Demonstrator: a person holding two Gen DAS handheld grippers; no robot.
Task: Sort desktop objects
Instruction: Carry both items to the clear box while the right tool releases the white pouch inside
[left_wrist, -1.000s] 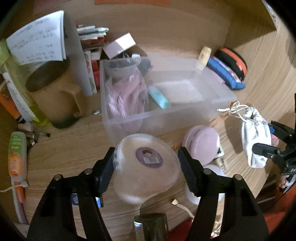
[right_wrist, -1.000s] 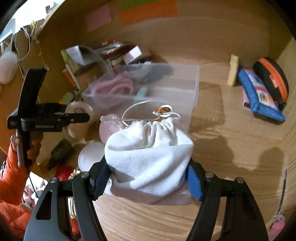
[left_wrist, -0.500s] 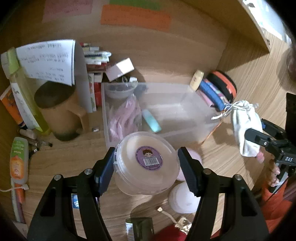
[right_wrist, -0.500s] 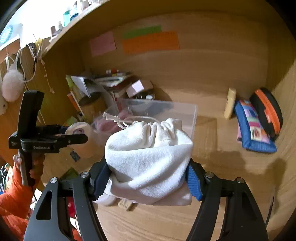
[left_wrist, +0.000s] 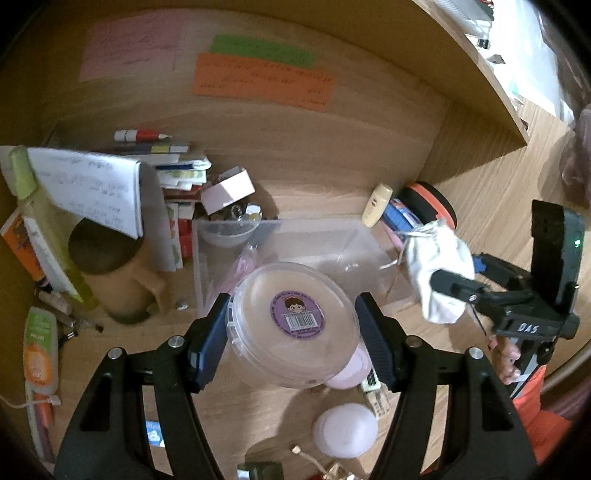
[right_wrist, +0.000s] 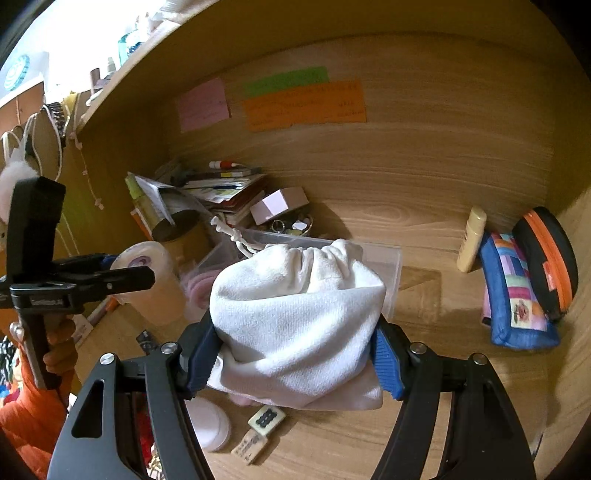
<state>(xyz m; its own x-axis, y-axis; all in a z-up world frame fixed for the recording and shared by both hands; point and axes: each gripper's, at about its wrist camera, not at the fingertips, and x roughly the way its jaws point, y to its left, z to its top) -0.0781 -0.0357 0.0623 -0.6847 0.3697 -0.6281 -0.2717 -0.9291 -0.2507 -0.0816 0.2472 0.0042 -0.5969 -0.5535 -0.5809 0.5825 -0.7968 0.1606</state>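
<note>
My left gripper (left_wrist: 293, 332) is shut on a round clear plastic tub (left_wrist: 295, 323) with a purple label, held up above the desk in front of the clear storage bin (left_wrist: 354, 240). The tub also shows in the right wrist view (right_wrist: 147, 277). My right gripper (right_wrist: 295, 350) is shut on a white drawstring pouch (right_wrist: 295, 314), held up over the desk to the right of the bin (right_wrist: 388, 258). In the left wrist view the pouch (left_wrist: 436, 266) hangs by the bin's right end. The bin holds pink items (left_wrist: 236, 269) at its left end.
A brown mug (left_wrist: 114, 273), a notepad (left_wrist: 92, 188) and stacked books stand left of the bin. A cream bottle (right_wrist: 471, 238), a blue pouch (right_wrist: 517, 295) and a black-orange case (right_wrist: 550, 258) lie at the right. Round pink lids (left_wrist: 345, 428) and tiles (right_wrist: 266, 419) lie near the front edge.
Both grippers have risen and pulled back from the desk with their loads. The tub has come up off the desk and the pouch hangs higher, now level with the bin's rim.
</note>
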